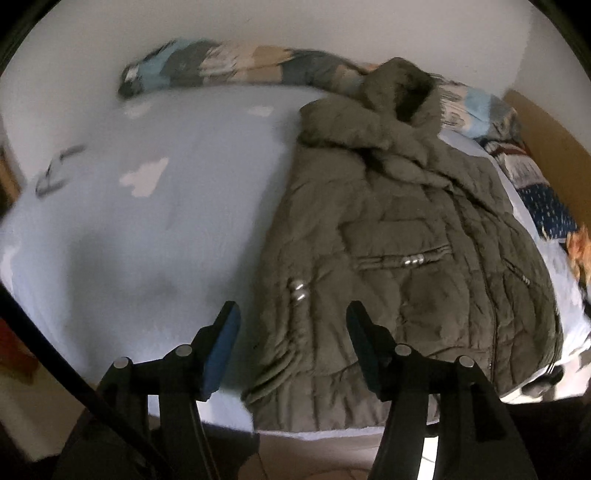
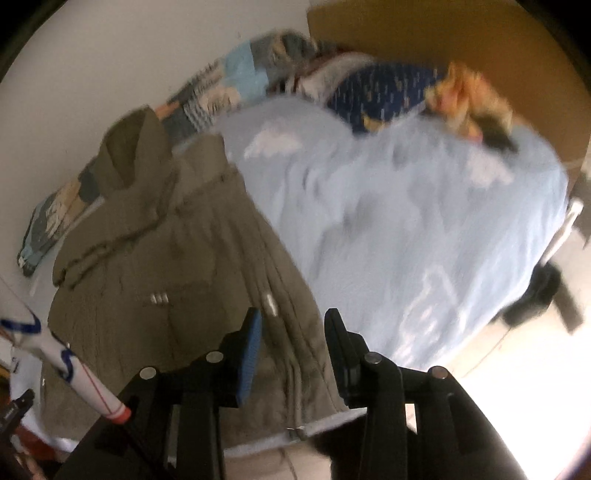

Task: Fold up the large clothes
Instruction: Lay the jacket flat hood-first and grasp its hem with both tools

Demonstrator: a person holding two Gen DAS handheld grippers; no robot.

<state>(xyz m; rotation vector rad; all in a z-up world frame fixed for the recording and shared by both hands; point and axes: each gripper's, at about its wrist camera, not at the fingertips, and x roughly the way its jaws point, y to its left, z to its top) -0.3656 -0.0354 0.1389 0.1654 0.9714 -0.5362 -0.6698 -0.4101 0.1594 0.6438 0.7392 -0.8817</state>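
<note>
An olive quilted jacket lies flat on the light blue bed sheet, hood toward the wall and hem at the near edge. My left gripper hovers above the jacket's lower left part, jaws open, nothing between the blue pads. In the right wrist view the same jacket lies left of centre. My right gripper hangs above its right edge near the hem, jaws open and empty.
A patchwork blanket lies bunched along the white wall behind the hood. A dark blue pillow and an orange soft item sit at the bed head by a wooden headboard. Floor shows below the bed's near edge.
</note>
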